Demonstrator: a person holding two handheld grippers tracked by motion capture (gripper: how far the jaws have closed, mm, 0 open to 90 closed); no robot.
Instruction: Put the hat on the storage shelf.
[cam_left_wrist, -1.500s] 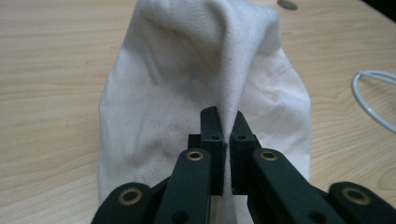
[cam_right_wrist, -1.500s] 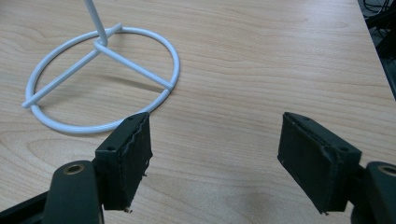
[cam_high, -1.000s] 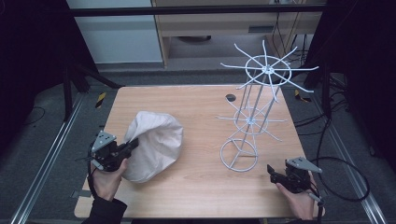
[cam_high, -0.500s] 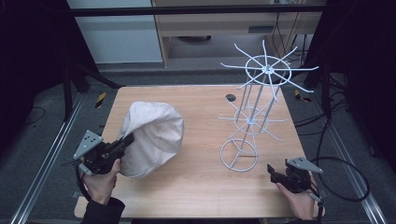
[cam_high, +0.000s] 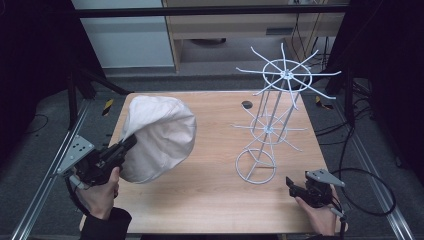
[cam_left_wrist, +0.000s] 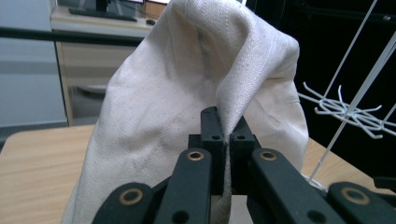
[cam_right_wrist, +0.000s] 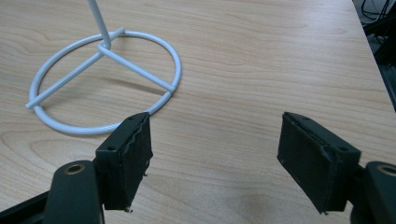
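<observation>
**A:** What is the left tool (cam_high: 122, 148) doing?

**B:** Its jaws are pressed together on a fold of the cloth hat (cam_high: 159, 136). In the left gripper view the fold (cam_left_wrist: 228, 140) runs straight down between the two black jaws, and the rest of the hat (cam_left_wrist: 187, 93) balloons up and away from them.

**A:** How would you expect the hat to handle?

**B:** Light and soft, I'd judge. It sags and creases from the pinched spot, so it has no stiffness of its own and will swing or droop with any move. The weave looks matte, not slippery. The edge is the place to take it, where the cloth doubles, and that is about where the tool has it. A second hold on the far edge would keep it spread.

**A:** And where is it from the tool?

**B:** In the high view it billows toward one o'clock from the tool's tip, over the left half of the table (cam_high: 210, 190). Whether its lower side touches the wood I cannot tell.

**A:** The right tool (cam_high: 296, 187)?

**B:** Jaws spread wide, nothing between them, low at the table's near right corner. The round foot (cam_right_wrist: 105, 84) of the white wire rack (cam_high: 272, 115) lies just beyond them at eleven o'clock. The hat is well apart from the rack, at its nine o'clock.
</observation>
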